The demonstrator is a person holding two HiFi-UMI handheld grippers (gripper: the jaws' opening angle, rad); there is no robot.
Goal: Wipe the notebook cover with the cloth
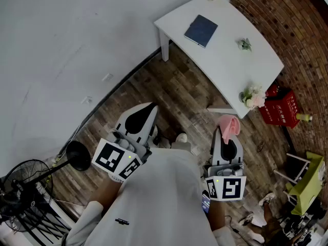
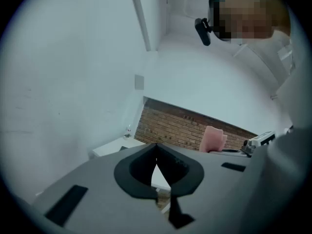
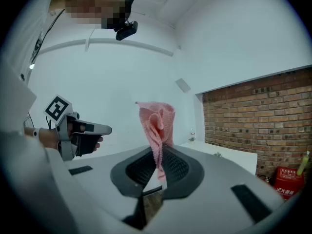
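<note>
A dark blue notebook point(image 1: 201, 30) lies flat on the white table point(image 1: 225, 60) far ahead of me. My right gripper point(image 1: 223, 132) is shut on a pink cloth point(image 1: 229, 125), which sticks up out of the jaws as a crumpled fold point(image 3: 157, 126). My left gripper point(image 1: 147, 111) is shut with nothing in it; its jaws meet at the tips point(image 2: 156, 147). Both grippers are held close to my body, well short of the table. The cloth point(image 2: 213, 139) also shows in the left gripper view.
Small flower sprigs point(image 1: 252, 96) and a little plant point(image 1: 244, 44) stand on the table. A red crate point(image 1: 280, 107) sits by the brick wall at right. A black fan point(image 1: 23, 183) stands at lower left. Wooden floor lies between me and the table.
</note>
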